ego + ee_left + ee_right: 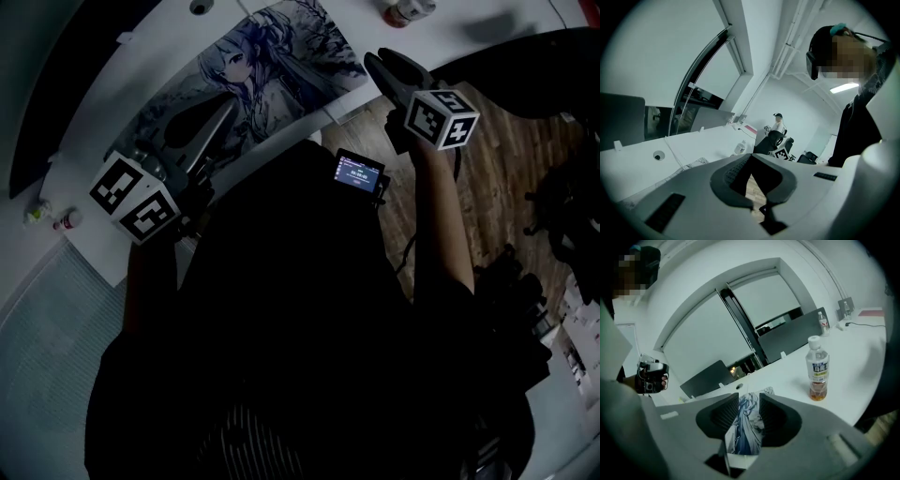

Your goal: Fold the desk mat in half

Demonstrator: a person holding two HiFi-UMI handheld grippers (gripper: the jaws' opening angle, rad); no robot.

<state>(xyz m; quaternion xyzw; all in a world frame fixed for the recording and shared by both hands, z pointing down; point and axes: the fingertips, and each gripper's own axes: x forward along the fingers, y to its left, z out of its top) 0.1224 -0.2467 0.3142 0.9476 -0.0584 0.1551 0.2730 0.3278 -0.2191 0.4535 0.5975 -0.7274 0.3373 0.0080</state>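
Desk mat (pixel 253 70), printed with an anime figure in blue-grey, lies flat and unfolded on the white table (pixel 361 23), running diagonally across the head view.

Left gripper (pixel 228 103) shows over the mat's near long edge, toward its left end, pointing across it. In the left gripper view I read its fingers (pixel 733 171) as meeting at the tips with nothing caught. Wood floor (pixel 752 187) shows through the gap behind the tips.

Right gripper (pixel 372 62) hangs just off the mat's right end, past the table edge and above the floor. Its fingers (pixel 724 413) stand apart. The mat's print fills the gap between them, and the pads are not pressing on it.

Drink bottle (pixel 817 369), with amber liquid low in it, stands upright on the table, well apart from the mat.
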